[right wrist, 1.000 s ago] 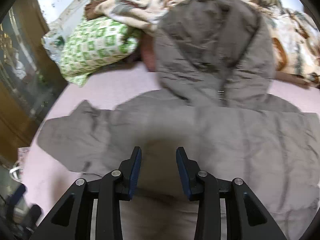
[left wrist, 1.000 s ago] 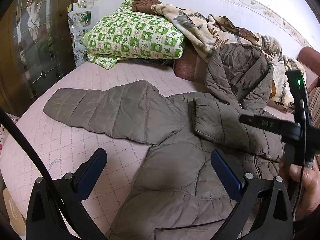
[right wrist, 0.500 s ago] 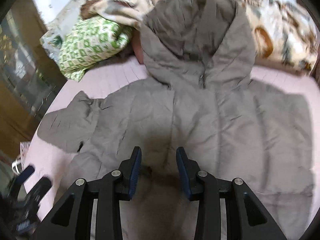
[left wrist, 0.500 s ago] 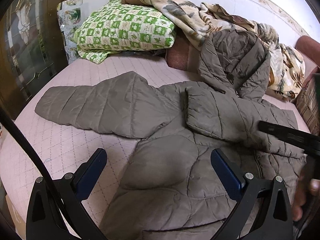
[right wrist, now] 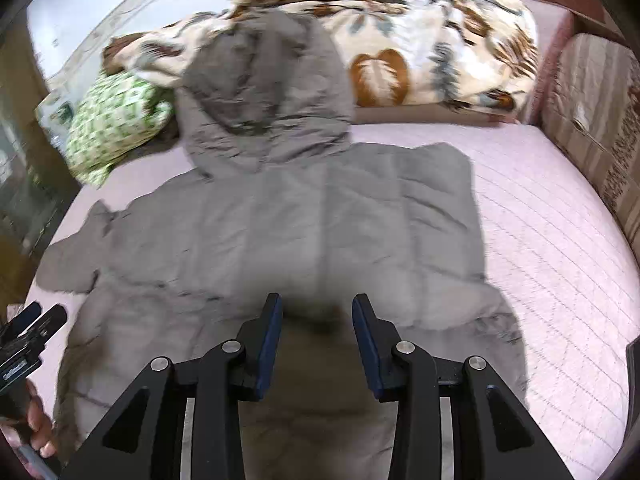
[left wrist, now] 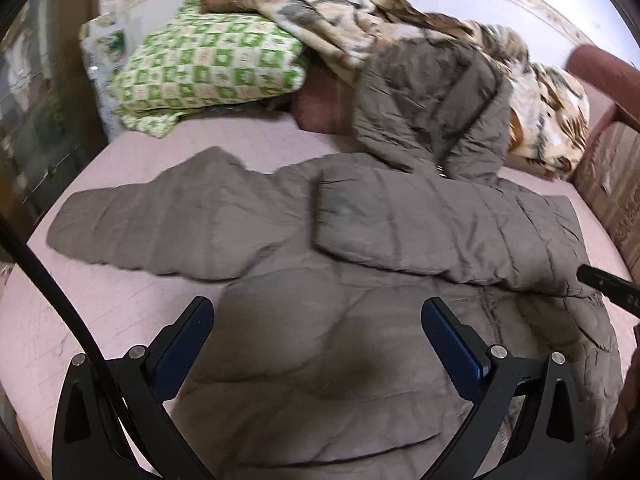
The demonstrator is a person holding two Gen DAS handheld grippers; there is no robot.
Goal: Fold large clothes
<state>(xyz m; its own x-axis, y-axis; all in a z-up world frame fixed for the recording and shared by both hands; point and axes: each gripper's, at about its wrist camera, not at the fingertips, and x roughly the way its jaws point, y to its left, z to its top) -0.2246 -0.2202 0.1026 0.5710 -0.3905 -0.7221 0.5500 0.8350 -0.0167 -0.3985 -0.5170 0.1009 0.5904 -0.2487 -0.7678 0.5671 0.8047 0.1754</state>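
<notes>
**A:** What lies closest, and on what?

**B:** A grey-brown quilted jacket [left wrist: 360, 360] spread over a pink quilted mattress [right wrist: 552, 240]. 1 sleeve [left wrist: 168, 224] stretches out to the left; the other sleeve [left wrist: 440, 224] is folded across the chest. The hood [right wrist: 264, 88] points toward the far end.

**A:** And further back?

**B:** A green-and-white checked pillow [left wrist: 212, 68] at the head of the bed, beside it a floral blanket [right wrist: 436, 36] on which the hood leans, then a pale wall. A reddish sofa arm [left wrist: 600, 76] stands at the right edge.

**A:** The tools?

**B:** The left gripper [left wrist: 316, 340] hangs over the jacket's body, its 2 fingers spread wide, holding nothing. The right gripper [right wrist: 316, 332] hovers over the jacket too, fingers apart with a narrower gap, empty; whether either touches the fabric, I cannot tell.
</notes>
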